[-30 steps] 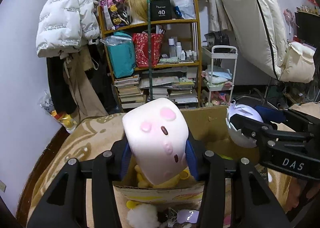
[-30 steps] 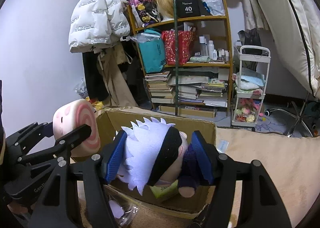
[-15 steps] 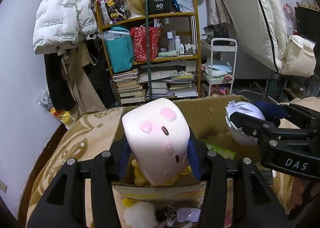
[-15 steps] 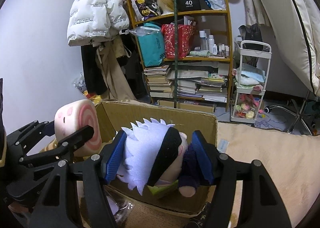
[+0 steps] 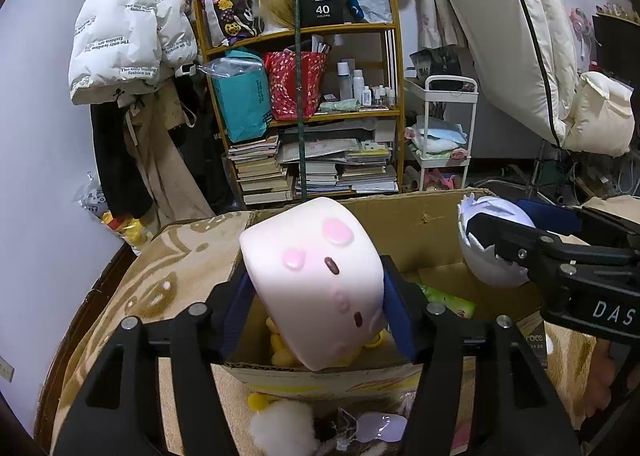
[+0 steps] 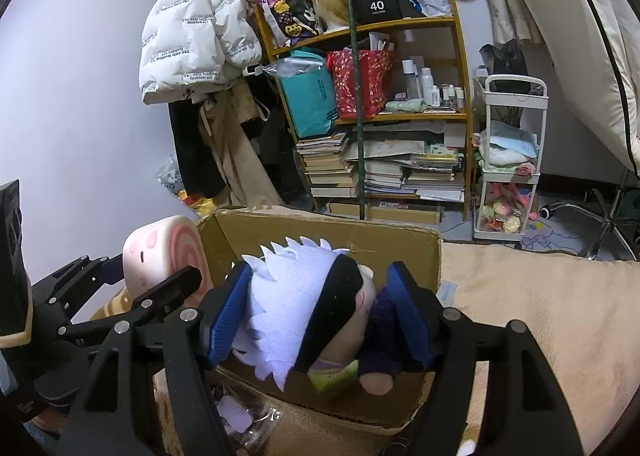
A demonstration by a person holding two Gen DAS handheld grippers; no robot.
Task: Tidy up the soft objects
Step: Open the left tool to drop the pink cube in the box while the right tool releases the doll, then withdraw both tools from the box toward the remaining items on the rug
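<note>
The left gripper (image 5: 316,306) holds a pink, roll-shaped plush cushion with a small sewn face (image 5: 316,280) above the open brown cardboard box (image 5: 416,224). Its jaws have just been opening, and the cushion sits between the 2 blue pads with the right pad seemingly drawn slightly off it, so the hold looks loose. The right gripper (image 6: 320,316) has also been widening a little around a plush doll with spiky white felt hair and a black band across its eyes (image 6: 304,304). Both blue pads lie against the doll, which hangs over the near wall of the box.

The step in hand appears to be dropping both toys into the box. To do it well, each toy should be fully over the opening before the jaws spread, since the doll's foot and the cushion's lower edge hang close to the near rim and could catch there. Opening steadily would let the squashy bodies spring back and slide off the pads.

The cushion looks smooth and foam-soft, with rounded corners and a pink spiral on its end. The doll's hair is stiff, flat felt, its body dark fabric. A yellow plush toy (image 5: 282,352) and a green packet (image 5: 448,300) already lie inside the corrugated box, which stands on a beige fleecy blanket (image 6: 536,308).
</note>
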